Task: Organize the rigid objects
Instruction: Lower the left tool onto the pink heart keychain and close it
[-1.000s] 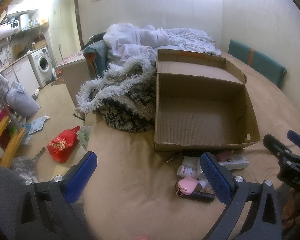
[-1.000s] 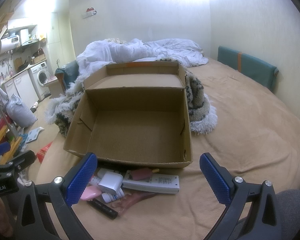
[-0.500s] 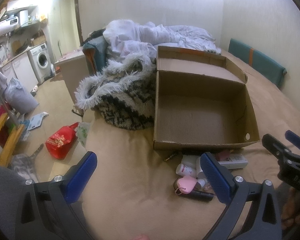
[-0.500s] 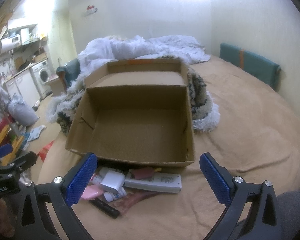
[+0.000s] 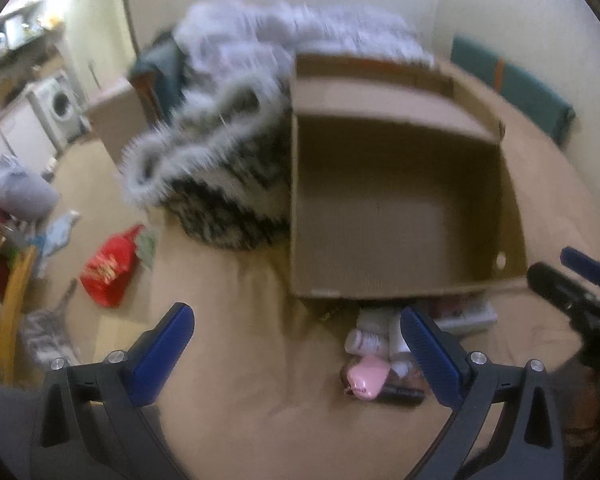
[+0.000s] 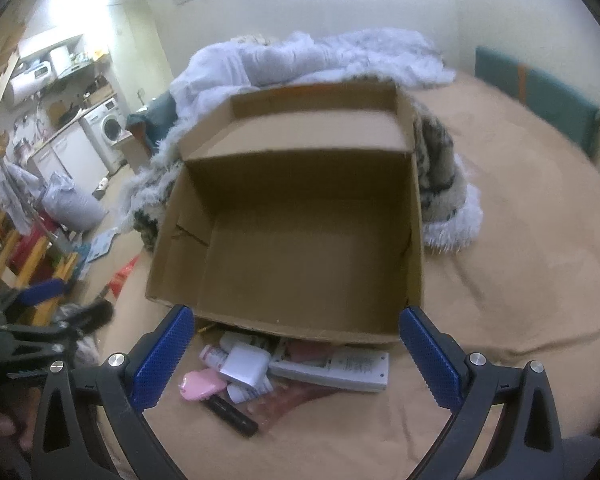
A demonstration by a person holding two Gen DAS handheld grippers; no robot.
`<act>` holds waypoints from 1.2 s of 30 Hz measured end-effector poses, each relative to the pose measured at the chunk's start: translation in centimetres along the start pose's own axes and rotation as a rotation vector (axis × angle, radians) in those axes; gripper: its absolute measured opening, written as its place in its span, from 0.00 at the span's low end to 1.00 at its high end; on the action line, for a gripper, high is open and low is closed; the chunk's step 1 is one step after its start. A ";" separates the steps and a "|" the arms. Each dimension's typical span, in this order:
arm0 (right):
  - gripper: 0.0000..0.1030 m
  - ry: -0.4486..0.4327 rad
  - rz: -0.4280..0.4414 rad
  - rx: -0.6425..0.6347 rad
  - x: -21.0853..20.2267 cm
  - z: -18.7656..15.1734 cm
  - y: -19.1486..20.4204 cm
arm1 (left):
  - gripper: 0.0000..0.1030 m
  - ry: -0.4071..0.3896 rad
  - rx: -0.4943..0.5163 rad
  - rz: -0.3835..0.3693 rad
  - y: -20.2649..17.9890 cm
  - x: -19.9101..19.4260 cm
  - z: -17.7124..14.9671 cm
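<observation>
With both sets of jaws spread wide and holding nothing, the left gripper (image 5: 296, 344) and right gripper (image 6: 296, 344) hover low over the tan bed (image 6: 520, 280), apart from everything.

Right wrist view, left to right, all between the jaws and just ahead of them:
- pink case (image 6: 201, 385), rounded and glossy, nearest the left jaw
- black stick (image 6: 232, 415), slim and dark, lying diagonal, closest to the camera
- white tube (image 6: 213, 356) with pink cap, partly under the adapter
- white adapter (image 6: 246, 366), flat square block, on top of the pile
- white remote (image 6: 336, 368), long slab, reaching toward the right jaw, with a reddish item tucked behind it, too blurred to tell what

Cardboard box (image 6: 300, 240) sits just beyond the pile, open top, nothing inside, far flap standing up. Pile touches or tucks under its near wall.

Left wrist view is motion-blurred: same pile sits by the right jaw, box (image 5: 400, 208) ahead of it.
</observation>
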State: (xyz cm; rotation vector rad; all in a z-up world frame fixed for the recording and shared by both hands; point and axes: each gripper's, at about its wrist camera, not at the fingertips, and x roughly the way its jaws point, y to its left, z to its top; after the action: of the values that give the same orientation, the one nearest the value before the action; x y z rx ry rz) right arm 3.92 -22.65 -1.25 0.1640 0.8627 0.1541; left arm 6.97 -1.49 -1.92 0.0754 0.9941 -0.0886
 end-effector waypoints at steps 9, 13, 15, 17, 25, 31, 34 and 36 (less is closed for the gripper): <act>1.00 0.236 -0.009 0.161 5.6 -2.4 -3.5 | 0.84 0.334 -0.010 -0.088 -1.1 8.8 -1.6; 1.00 0.286 -0.025 0.184 6.9 -2.8 -4.1 | 0.84 0.381 -0.050 -0.117 -1.4 10.2 -2.9; 1.00 0.305 -0.020 0.195 7.3 -2.8 -4.3 | 0.84 0.414 -0.055 -0.145 -1.9 10.9 -3.5; 1.00 0.314 -0.012 0.205 7.5 -2.6 -4.4 | 0.84 0.430 -0.034 -0.162 -2.6 11.4 -4.0; 1.00 0.336 -0.009 0.200 8.2 -2.8 -4.4 | 0.27 0.488 -0.024 -0.243 -4.4 13.7 -5.6; 1.00 0.333 -0.011 0.206 8.1 -3.0 -4.5 | 0.26 0.444 -0.018 -0.251 -4.0 12.7 -6.1; 1.00 0.337 0.004 0.210 8.2 -3.1 -4.5 | 0.26 0.416 -0.034 -0.243 -3.2 10.4 -6.5; 1.00 0.344 0.024 0.221 8.2 -3.3 -4.7 | 0.26 0.394 -0.042 -0.212 -2.5 9.4 -6.4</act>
State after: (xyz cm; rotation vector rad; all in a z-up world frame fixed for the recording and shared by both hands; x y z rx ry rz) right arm 6.94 -25.30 -10.36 0.3615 1.2210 0.1099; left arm 6.43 -3.73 -13.31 -0.0543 1.3952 -0.2536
